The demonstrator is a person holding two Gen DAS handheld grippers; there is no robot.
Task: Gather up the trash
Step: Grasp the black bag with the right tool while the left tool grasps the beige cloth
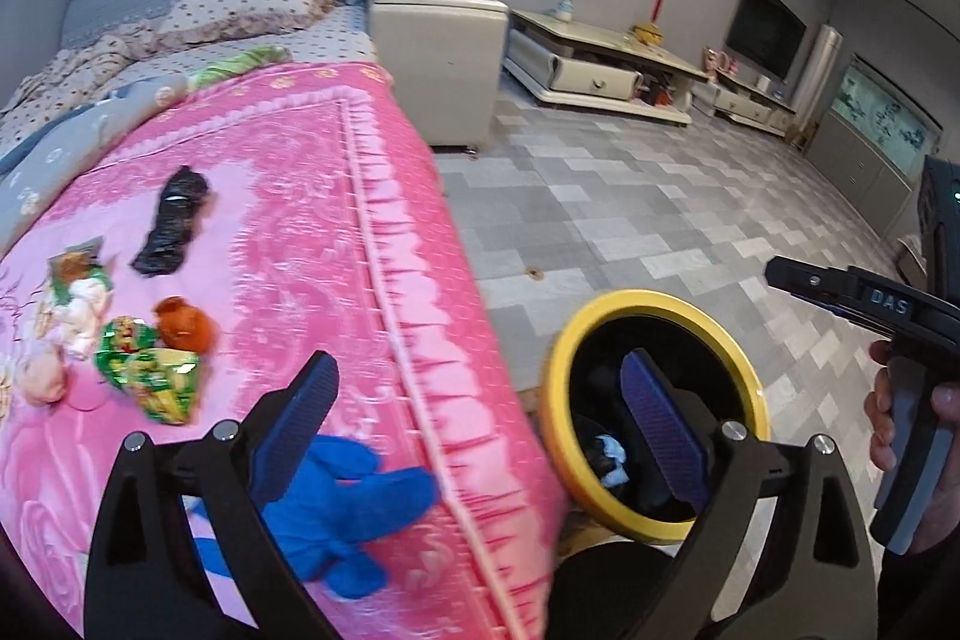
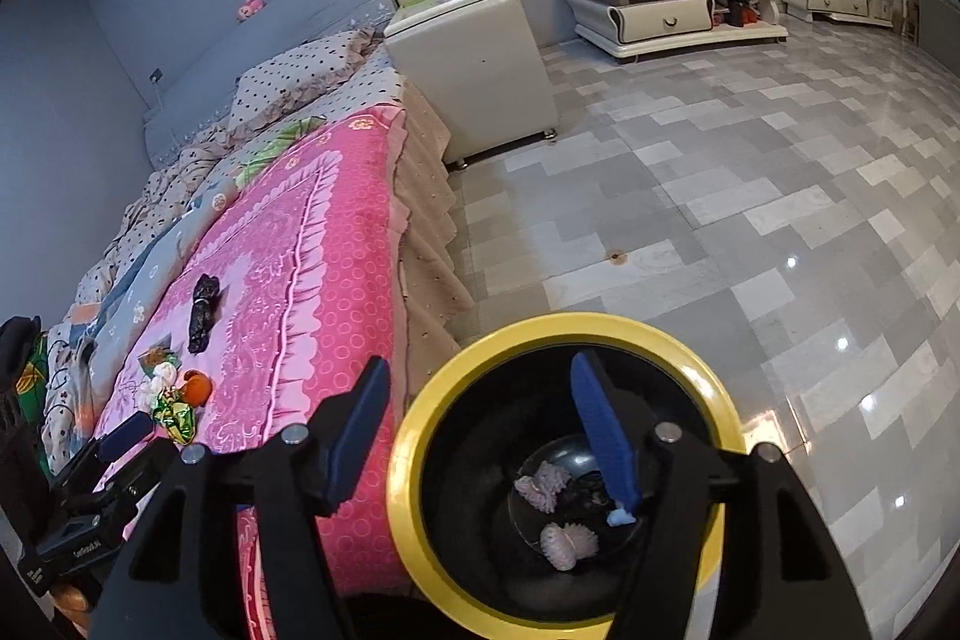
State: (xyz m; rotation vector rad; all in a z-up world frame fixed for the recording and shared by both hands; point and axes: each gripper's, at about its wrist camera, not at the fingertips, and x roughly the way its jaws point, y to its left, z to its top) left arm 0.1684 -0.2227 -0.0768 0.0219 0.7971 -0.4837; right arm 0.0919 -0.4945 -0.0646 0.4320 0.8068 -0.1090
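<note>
A black bin with a yellow rim [image 1: 651, 301] [image 2: 564, 325] stands on the floor beside the bed and holds several scraps [image 2: 564, 541]. On the pink bedspread [image 1: 288, 196] [image 2: 336, 268] lie a blue glove [image 1: 342, 508], a green wrapper [image 1: 150, 370] [image 2: 175, 418], an orange wad [image 1: 183, 322] [image 2: 198, 387], a black bag [image 1: 174, 220] [image 2: 204, 313] and pale wrappers [image 1: 75, 298]. My left gripper [image 1: 480, 424] is open and empty, its left finger over the glove. My right gripper [image 2: 480, 430] is open and empty above the bin.
The bed's far end has dotted pillows [image 1: 240, 7]. A cream nightstand [image 1: 438, 52] [image 2: 474, 64] stands beside the bed. A low cabinet [image 2: 672, 4] lines the far wall. Grey tiled floor [image 2: 720, 196] spreads to the right.
</note>
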